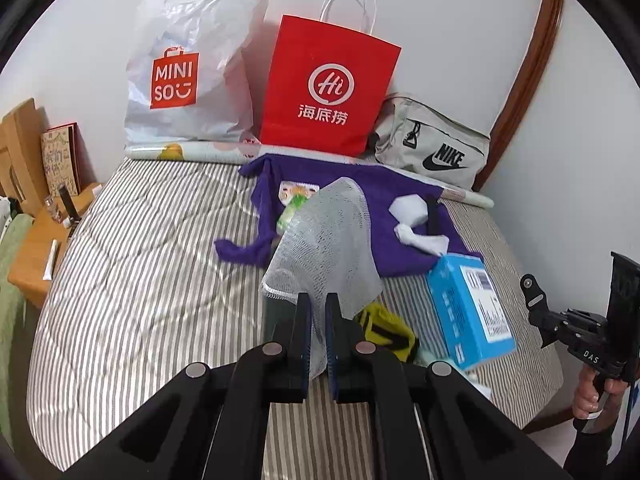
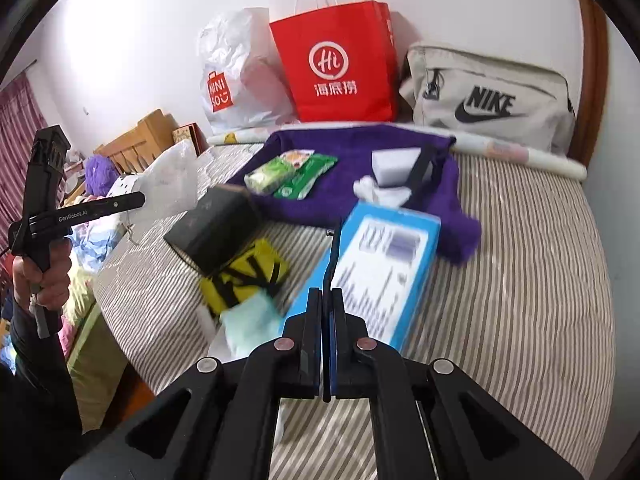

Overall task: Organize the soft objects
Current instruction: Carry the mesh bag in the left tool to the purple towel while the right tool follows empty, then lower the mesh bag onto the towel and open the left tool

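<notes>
The left hand-held gripper [image 1: 318, 320] is clamped on a white mesh cloth [image 1: 324, 240], held above the striped bed [image 1: 140, 272]. The cloth is translucent, open-weave netting with a stitched white hem. Its long axis runs from the jaws upward and away, toward the red paper bag [image 1: 330, 84] at the far edge of the bed; the free end stands up, rounded, in front of that bag.

The right hand-held gripper [image 2: 326, 308] is closed, its two pads nearly touching with nothing visible between them. It hangs above the near end of a blue box [image 2: 380, 264], which lies flat on the bed, long axis pointing roughly toward the red paper bag.

Relative to the red paper bag:
- A purple cloth [image 1: 400, 208] lies spread directly in front of it.
- A white Miniso bag [image 1: 188, 68] stands to its left.
- A grey Nike bag [image 1: 436, 148] lies to its right.
- A yellow-and-black item [image 2: 244, 276] lies nearer the viewer, beside the blue box.
</notes>
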